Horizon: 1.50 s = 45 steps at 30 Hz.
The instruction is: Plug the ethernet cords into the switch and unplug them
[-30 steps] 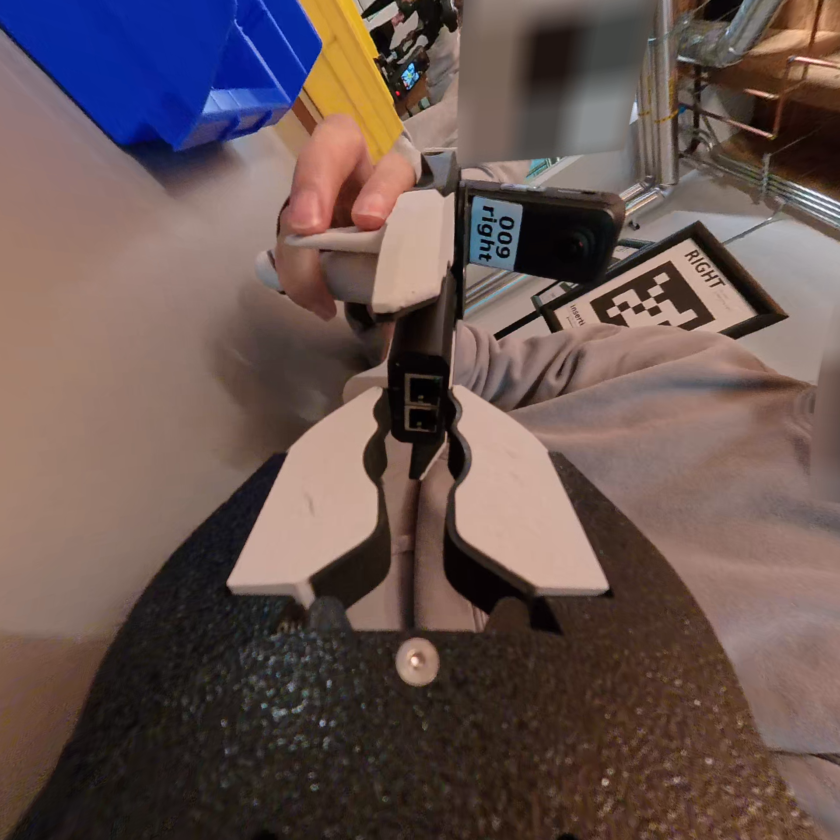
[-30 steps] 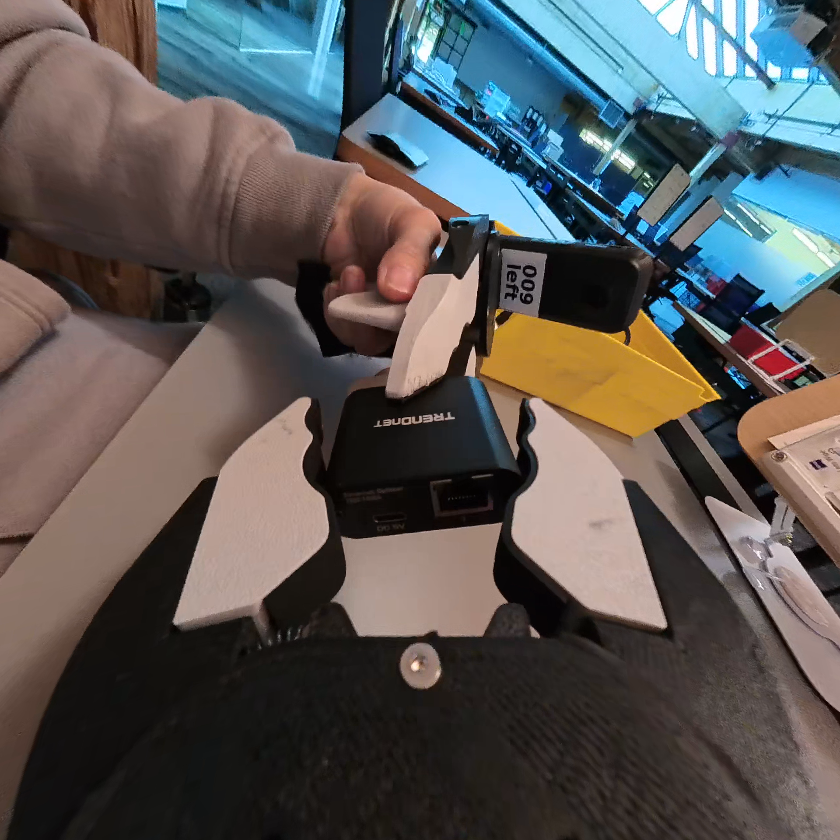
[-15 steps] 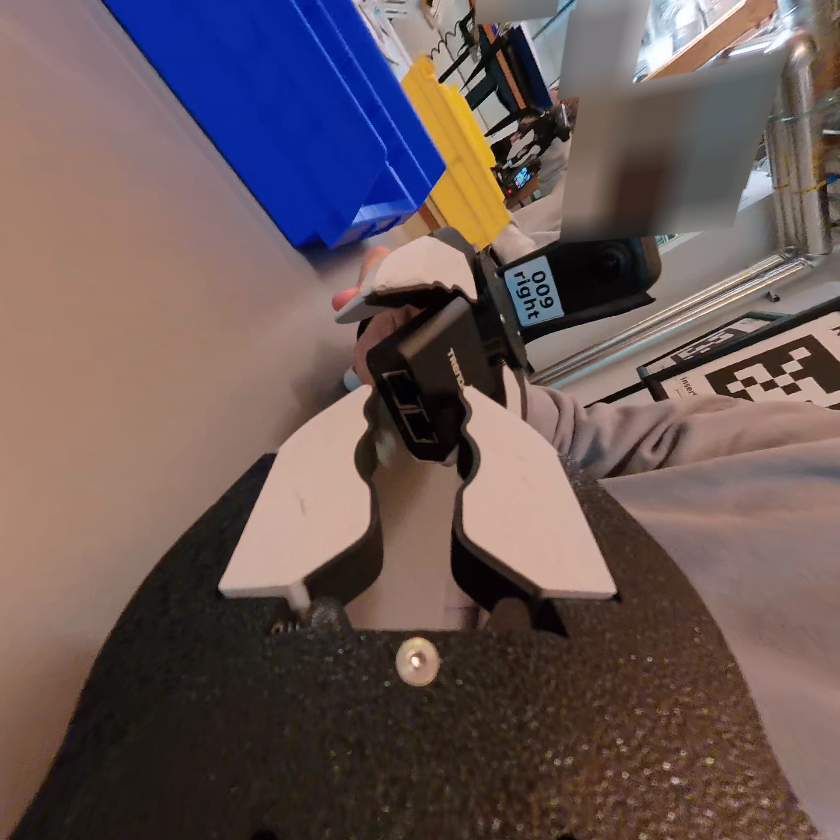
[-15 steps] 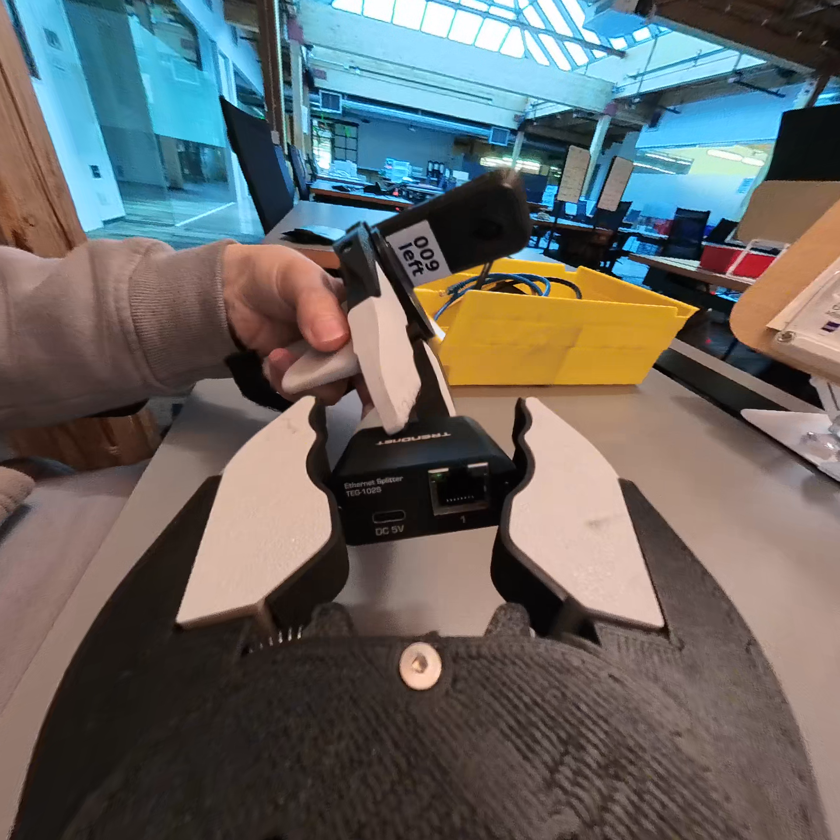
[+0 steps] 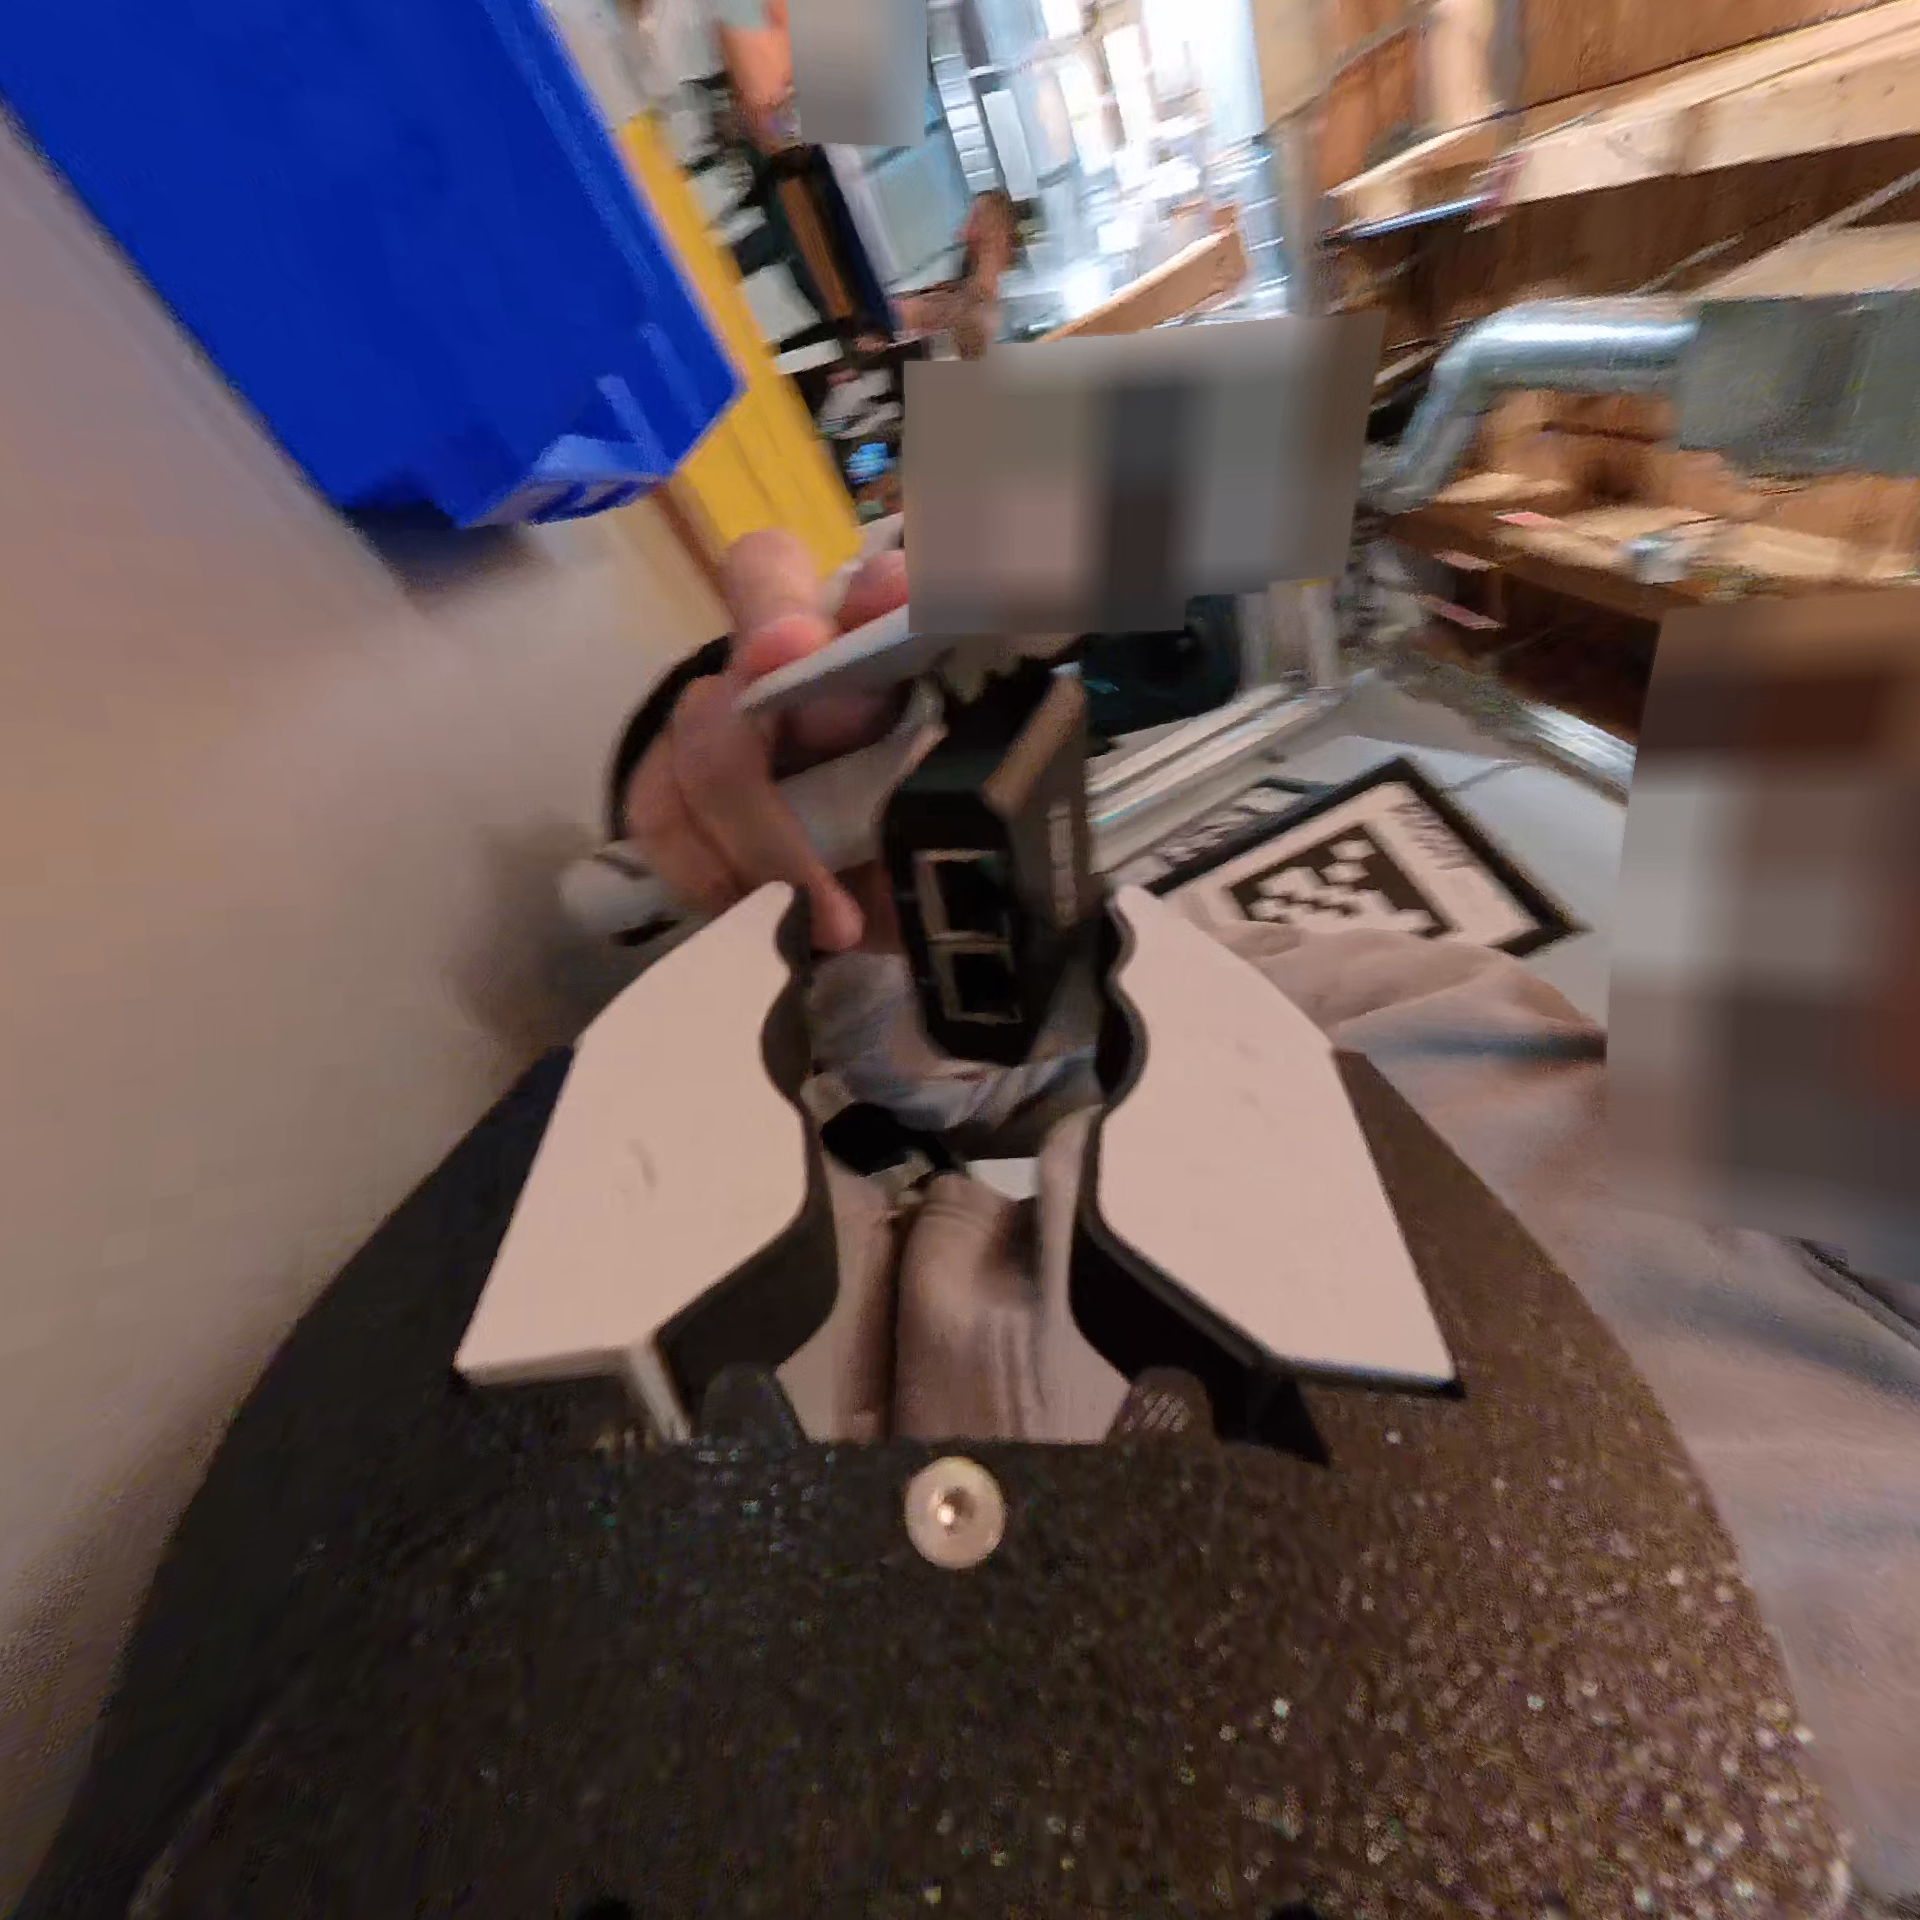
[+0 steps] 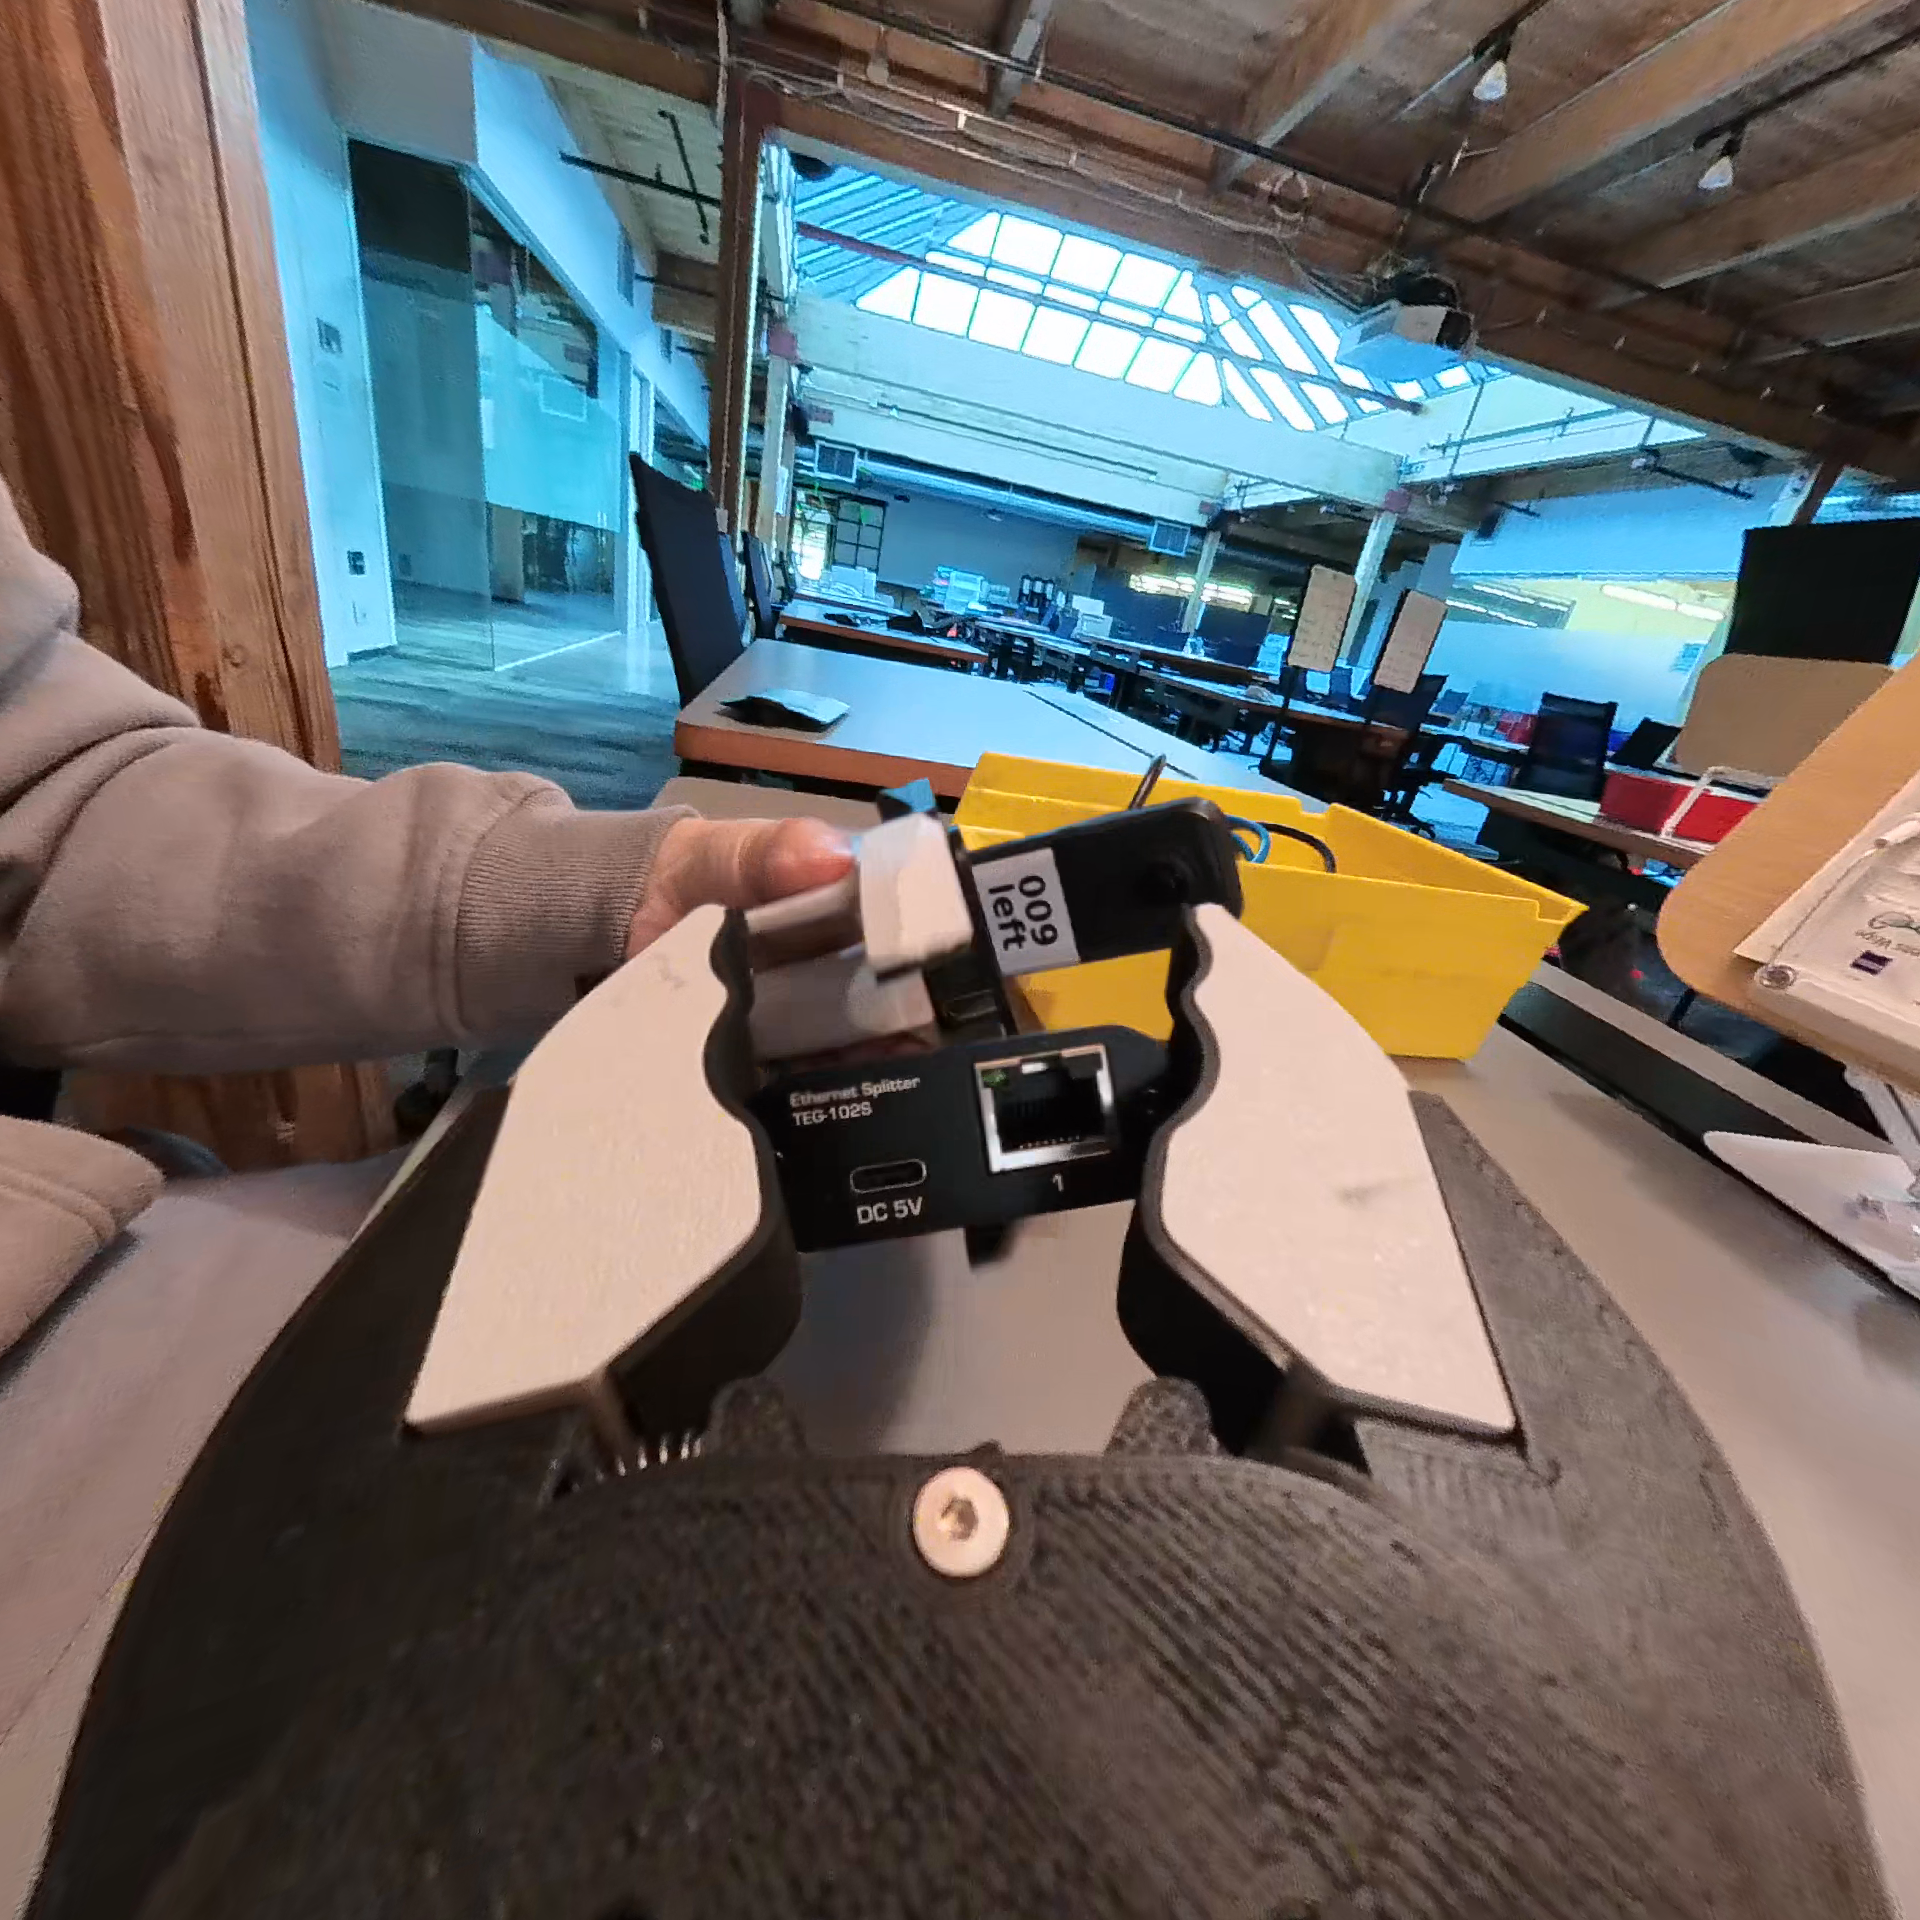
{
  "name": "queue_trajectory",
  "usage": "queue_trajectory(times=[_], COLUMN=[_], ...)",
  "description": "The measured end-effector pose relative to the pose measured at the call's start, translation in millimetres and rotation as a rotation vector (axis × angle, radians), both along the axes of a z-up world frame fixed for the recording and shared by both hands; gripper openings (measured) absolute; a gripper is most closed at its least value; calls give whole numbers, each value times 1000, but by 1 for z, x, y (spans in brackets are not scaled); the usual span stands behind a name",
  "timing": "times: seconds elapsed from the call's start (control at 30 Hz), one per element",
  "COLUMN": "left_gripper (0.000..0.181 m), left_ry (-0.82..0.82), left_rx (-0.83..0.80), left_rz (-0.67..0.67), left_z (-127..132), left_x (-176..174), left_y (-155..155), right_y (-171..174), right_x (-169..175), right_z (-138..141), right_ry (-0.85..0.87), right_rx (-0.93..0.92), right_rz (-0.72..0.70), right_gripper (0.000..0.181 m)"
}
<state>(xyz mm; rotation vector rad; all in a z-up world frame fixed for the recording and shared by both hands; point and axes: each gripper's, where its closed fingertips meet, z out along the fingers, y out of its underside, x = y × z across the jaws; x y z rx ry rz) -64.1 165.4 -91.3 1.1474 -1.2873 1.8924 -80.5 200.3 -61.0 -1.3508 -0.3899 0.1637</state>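
Note:
The black ethernet switch sits between the fingers of my right gripper, which is shut on its two sides and holds it above the grey table. The end facing me has one empty ethernet port and a small power socket. In the left wrist view the switch shows its other end with two empty ports, tilted. My left gripper is open, its fingers standing clear on either side of that end. No cord is plugged in.
A yellow bin with a blue cable in it stands behind the switch. A blue bin is at the left. A framed marker card lies on the table. A wooden board stands at the right. The tips of both grippers are at nearly the same place.
My left gripper was shut on the switch and has opened off it. My right gripper has closed on the switch's sides and lifted it.

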Motion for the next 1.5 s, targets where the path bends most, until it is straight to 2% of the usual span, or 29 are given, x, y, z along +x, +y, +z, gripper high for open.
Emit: queue_trajectory(times=[0.07, 0.13, 0.17, 0.3, 0.43, 0.63, 0.83, 1.13, 1.27, 1.4, 1.5], left_gripper=[45, 27, 25, 23, 23, 23, 23, 23, 28, 43, 46], left_ry=[0, -1, 0, 10, 25, 49, 55, 60, -10, -130, -262], left_rx=[-79, -77, -79, 96, 162, 233, 243, 268, 292, 470, 579], left_rz=[-24, -23, -31, 22, 52, 146, 193, 232, 262, 355, 489], left_z=[9, 7, 7, -4, 0, -1, -2, -4, 3, 7, 27], left_x=[-2, -1, -2, 1, -2, 7, 12, 17, 19, 25, 27], left_y=[-3, -5, -4, 2, 10, 11, 10, 11, 12, 23, 44], right_y=[-1, -1, -1, 4, 3, 10, 11, 15, 14, 11, 6], right_x=[0, 0, 0, 5, 0, 15, 21, 25, 21, 28, 37], right_z=[1, 1, -3, -35, -29, -36, -35, -45, -37, -30, -22], right_ry=[12, 18, -4, -203, -165, -262, -226, -215, -60, 31, 135], right_rx=[20, 13, -5, -146, -90, -95, -83, -182, -186, -163, -129], right_rz=[4, 21, 22, -47, -24, -168, -193, -212, -145, -130, -112], right_gripper=[78, 78, 78, 76, 76, 74, 74, 74, 75, 75, 74])
